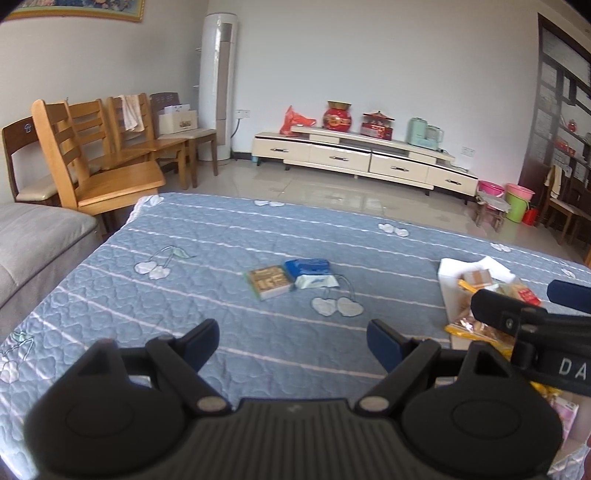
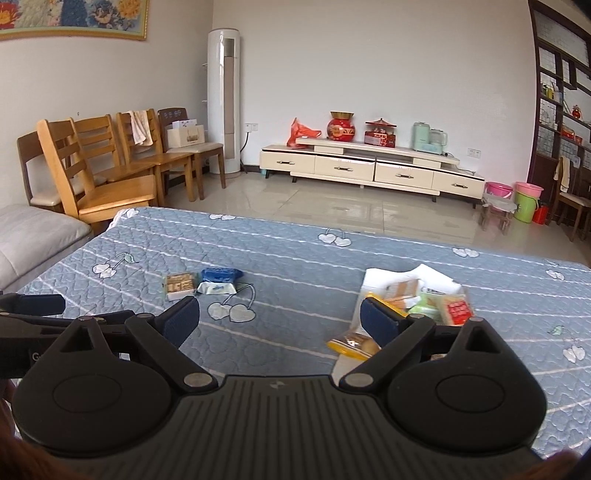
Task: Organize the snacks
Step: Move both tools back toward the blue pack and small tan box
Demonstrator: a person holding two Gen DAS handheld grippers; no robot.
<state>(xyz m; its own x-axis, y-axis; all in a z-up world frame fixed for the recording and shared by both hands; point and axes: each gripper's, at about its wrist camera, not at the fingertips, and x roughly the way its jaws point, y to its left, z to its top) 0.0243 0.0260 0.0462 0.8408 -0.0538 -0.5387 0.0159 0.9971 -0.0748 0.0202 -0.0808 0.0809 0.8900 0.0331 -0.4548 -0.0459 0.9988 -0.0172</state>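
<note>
Left gripper point(image 1: 291, 341) tilted down over the blue quilt point(image 1: 221, 251), jaws apart, empty; right gripper point(image 2: 280, 319) beside it, likewise apart, empty; three snack packs point(image 1: 291, 276) at 12 o'clock, well apart from left claw; white snack box point(image 2: 413, 291) at 1 o'clock of right claw, near.

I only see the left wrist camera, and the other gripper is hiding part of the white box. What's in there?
Observer: In the right wrist view, a green packet lies among the snacks in the white box.
Operator: Is the right gripper holding something?
Observer: No. The right gripper is open, with nothing between its fingers.
Operator: What's the picture on the wall? I only see its edge.
Observer: The framed picture shows big colourful flowers.
</note>
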